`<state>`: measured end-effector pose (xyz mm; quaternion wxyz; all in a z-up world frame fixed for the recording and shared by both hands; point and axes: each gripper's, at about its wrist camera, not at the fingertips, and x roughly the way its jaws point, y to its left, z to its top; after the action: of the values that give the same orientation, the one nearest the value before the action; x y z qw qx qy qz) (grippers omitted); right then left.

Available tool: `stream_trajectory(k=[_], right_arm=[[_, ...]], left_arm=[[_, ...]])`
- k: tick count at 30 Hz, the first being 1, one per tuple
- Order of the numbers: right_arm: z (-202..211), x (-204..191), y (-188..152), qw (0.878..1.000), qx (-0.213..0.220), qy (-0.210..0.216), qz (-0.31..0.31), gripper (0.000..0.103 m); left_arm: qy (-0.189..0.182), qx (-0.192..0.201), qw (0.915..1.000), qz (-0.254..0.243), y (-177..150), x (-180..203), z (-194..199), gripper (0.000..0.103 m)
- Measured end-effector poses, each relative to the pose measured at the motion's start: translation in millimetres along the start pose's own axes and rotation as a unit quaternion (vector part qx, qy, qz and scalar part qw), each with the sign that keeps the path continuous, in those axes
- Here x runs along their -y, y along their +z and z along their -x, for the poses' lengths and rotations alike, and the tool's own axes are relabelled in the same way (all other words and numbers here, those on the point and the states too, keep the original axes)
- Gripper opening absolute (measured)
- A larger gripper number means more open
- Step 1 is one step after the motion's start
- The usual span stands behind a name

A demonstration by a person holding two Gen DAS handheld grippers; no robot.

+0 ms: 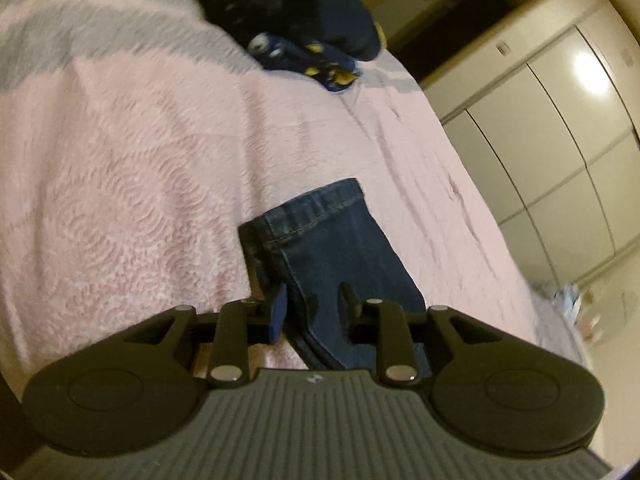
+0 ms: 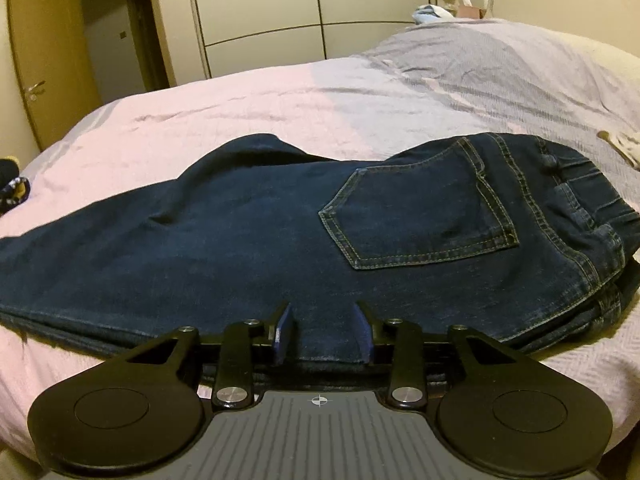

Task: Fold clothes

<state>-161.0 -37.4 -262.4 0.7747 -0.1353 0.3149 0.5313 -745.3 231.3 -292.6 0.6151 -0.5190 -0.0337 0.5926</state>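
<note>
Pink bedspread (image 2: 280, 96) carries dark jeans (image 2: 240, 240) laid sideways. Right claw (image 2: 326, 332), jaws apart, straddles their near folded edge. Left claw (image 1: 312, 312), jaws apart and unclamped, sits over the leg hem (image 1: 320, 208).

- Left hand-held gripper (image 1: 312, 312): matte black linkage, two round black discs at the outer corners, each with a shallow circular recess.
- Grey ribbed plate in the middle, fine ridges running lengthwise, a small white mark near its front edge.
- Silver round-headed pins at the link pivots, four small and two larger.
- Blue pads on the inner faces of black fingers (image 1: 279, 314).
- Right hand-held gripper (image 2: 325, 330): same black build, same grey ribbed plate, a crosshair mark at its front edge.
- Blue-padded fingers (image 2: 282, 332), silver pivot pins alike.
</note>
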Motion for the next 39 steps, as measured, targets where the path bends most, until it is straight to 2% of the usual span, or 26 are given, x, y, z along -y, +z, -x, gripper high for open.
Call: stream_trajectory(k=[2,4,8,12,13,15,17,19,20,22,24,25,26,29,30,33,35,37,39], right_arm=[[0.8,1.9,-1.5,1.000,0.002,0.003,-0.002,0.038],[0.9,4.3,-1.7,1.000,0.001,0.006,-0.008,0.039],[2.5,7.2,0.0,1.000,0.000,0.007,-0.013,0.039],[1.2,9.8,-3.3,1.000,0.001,0.009,-0.014,0.039],[1.1,8.8,-4.0,1.000,0.002,0.008,-0.010,0.039],[5.0,6.7,-2.9,1.000,0.003,0.001,-0.002,0.039],[12.3,9.8,-1.7,1.000,0.012,-0.004,-0.011,0.039],[19.1,14.9,-1.2,0.999,0.029,-0.011,-0.022,0.039],[21.9,17.1,-1.1,0.999,0.040,-0.017,-0.025,0.039],[25.8,21.0,-1.2,0.998,0.056,-0.028,-0.030,0.039],[24.4,23.1,-1.9,0.997,0.057,-0.034,-0.029,0.039],[23.6,23.3,-3.1,0.997,0.057,-0.038,-0.028,0.039],[22.6,22.7,-5.3,0.997,0.057,-0.044,-0.025,0.039],[18.8,18.9,-16.4,0.996,0.047,-0.075,0.015,0.039],[18.5,18.0,-21.1,0.995,0.039,-0.086,0.034,0.039],[24.2,19.6,-32.9,0.992,0.012,-0.107,0.073,0.039],[36.0,37.1,-30.5,0.996,0.001,-0.082,0.018,0.039],[54.6,66.5,-29.1,0.995,0.037,-0.049,-0.078,0.039],[71.8,104.2,-29.3,0.978,0.080,-0.023,-0.193,0.039]], left_arm=[[-0.001,0.004,1.0000,-0.008,0.6,0.4,0.3,0.019],[0.002,0.012,0.9988,-0.046,0.2,6.6,4.2,0.000],[-0.004,0.036,0.9920,-0.121,0.8,17.0,16.3,0.001],[0.025,0.004,0.9870,-0.159,-6.6,0.1,-8.7,0.004],[0.029,0.010,0.9850,-0.170,-11.3,0.6,-9.7,0.004],[0.051,0.042,0.9735,-0.219,-20.4,17.9,0.6,0.006],[0.081,0.088,0.9576,-0.262,-28.5,38.6,16.8,0.008],[0.118,0.140,0.9399,-0.288,-35.2,59.1,35.4,0.006],[0.116,0.156,0.9359,-0.293,-37.8,68.4,43.9,0.005],[0.066,0.137,0.9428,-0.297,-44.7,85.2,50.2,0.005],[0.012,0.086,0.9460,-0.312,-61.7,104.6,41.5,0.006],[-0.008,0.064,0.9410,-0.332,-74.2,114.5,33.7,0.008],[-0.023,0.046,0.9322,-0.358,-88.3,124.4,24.7,0.011],[-0.008,-0.003,0.9049,-0.426,-129.1,136.4,-5.3,0.013],[0.003,-0.012,0.9021,-0.431,-138.4,132.8,-12.8,0.013],[0.016,-0.012,0.9100,-0.414,-149.7,116.5,-16.4,0.013],[0.017,-0.013,0.9125,-0.409,-147.6,119.2,-11.6,0.013],[0.018,-0.018,0.9137,-0.406,-147.7,126.6,-9.4,0.012],[0.017,-0.022,0.9157,-0.401,-144.8,128.6,-12.3,0.012]])
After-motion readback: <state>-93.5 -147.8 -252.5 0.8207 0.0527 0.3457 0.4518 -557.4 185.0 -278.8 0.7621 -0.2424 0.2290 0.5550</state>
